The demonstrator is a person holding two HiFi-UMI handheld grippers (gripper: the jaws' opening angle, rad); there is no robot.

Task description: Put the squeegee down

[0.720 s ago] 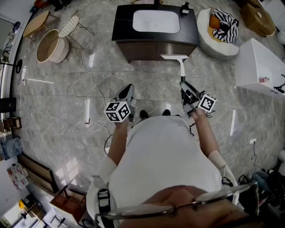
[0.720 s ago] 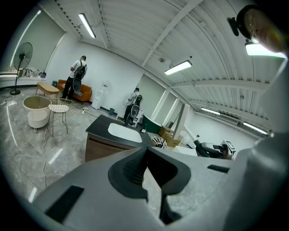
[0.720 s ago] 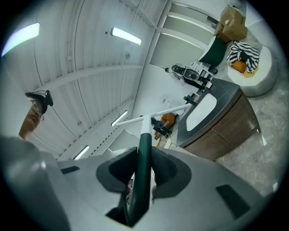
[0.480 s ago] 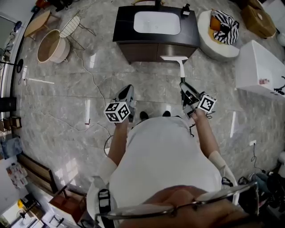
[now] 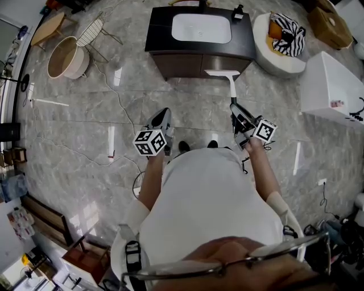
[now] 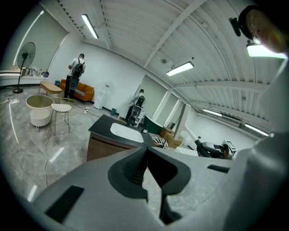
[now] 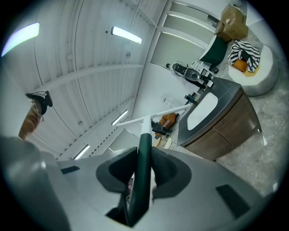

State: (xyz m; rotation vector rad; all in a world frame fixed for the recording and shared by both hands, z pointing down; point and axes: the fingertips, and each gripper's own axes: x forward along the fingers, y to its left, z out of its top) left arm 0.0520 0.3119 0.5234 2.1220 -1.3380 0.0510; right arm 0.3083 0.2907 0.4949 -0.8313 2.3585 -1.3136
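Observation:
The squeegee [image 5: 228, 81] has a white blade and neck and a dark green handle [image 7: 143, 169]. My right gripper [image 5: 237, 116] is shut on that handle, and the blade end sticks out ahead of it toward the dark vanity [image 5: 199, 51]. In the right gripper view both pads press the handle's sides. My left gripper [image 5: 162, 118] hangs to the left of it, shut with nothing between its jaws [image 6: 146, 173]. The person's white-clad body fills the lower middle of the head view.
The vanity carries a white basin [image 5: 201, 27] and a soap bottle [image 5: 237, 12]. A white round seat with a striped cushion [image 5: 281, 40] stands right of it, a white box [image 5: 333, 88] further right. A round bin [image 5: 61, 57] and wire chair [image 5: 91, 31] stand left. Cables [image 5: 119, 108] run over the marble floor.

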